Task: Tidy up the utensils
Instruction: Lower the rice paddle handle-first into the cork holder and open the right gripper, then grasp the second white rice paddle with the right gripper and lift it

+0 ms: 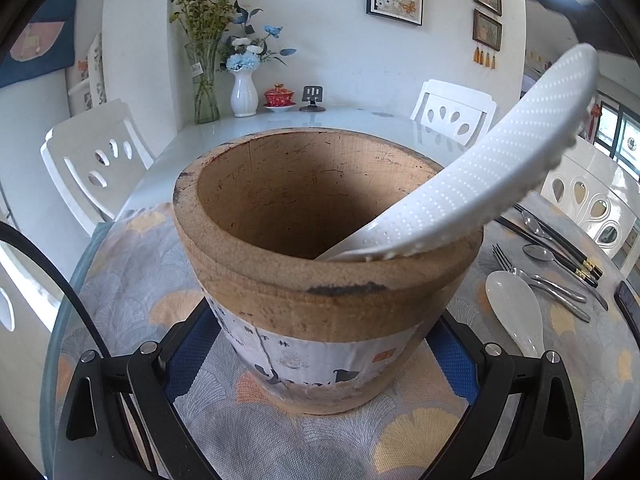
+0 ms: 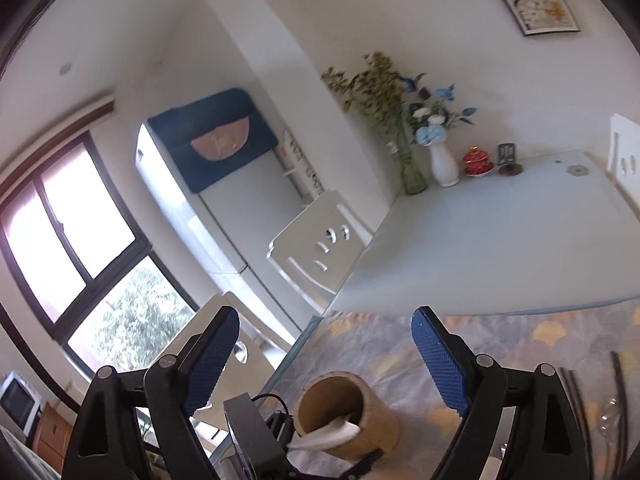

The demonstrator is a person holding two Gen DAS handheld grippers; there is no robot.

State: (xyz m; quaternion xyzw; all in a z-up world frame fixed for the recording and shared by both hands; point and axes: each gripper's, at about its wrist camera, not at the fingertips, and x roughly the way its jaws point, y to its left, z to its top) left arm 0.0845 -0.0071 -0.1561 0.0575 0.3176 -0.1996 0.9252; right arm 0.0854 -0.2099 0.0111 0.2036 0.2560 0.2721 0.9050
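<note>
1. At the left, the left tongs [image 1: 320, 364] are clenched around the lower body of the wooden holder [image 1: 320, 248]. One blue pad [image 1: 188, 356] presses on each side of it, so the holder is kept steady on the patterned cloth [image 1: 120, 272] of the surface.

2. In the middle, the white rice paddle [image 1: 480, 164] stands already in the holder. Its handle end is down inside and its dotted blade leans over the right rim, pointing up and to the right.

3. So I judge that the step in hand is the end of one placement: the paddle is delivered, and the right tongs [image 2: 326, 354] stand released above the scene, wide open with nothing between the pads. Seen from the right wrist, the holder is low and below the tongs, not between them.

4. At the right of the holder, the other utensils lie flat on the cloth: a white spoon [image 1: 516, 312] nearest, then a fork [image 1: 532, 276], metal spoons [image 1: 540, 252] and dark chopsticks [image 1: 560, 244].

5. The next move, I think, calls for the right tongs to go down to this group and take one piece, probably the white spoon. It lies flat, so the pads must close on its edges carefully.
</note>
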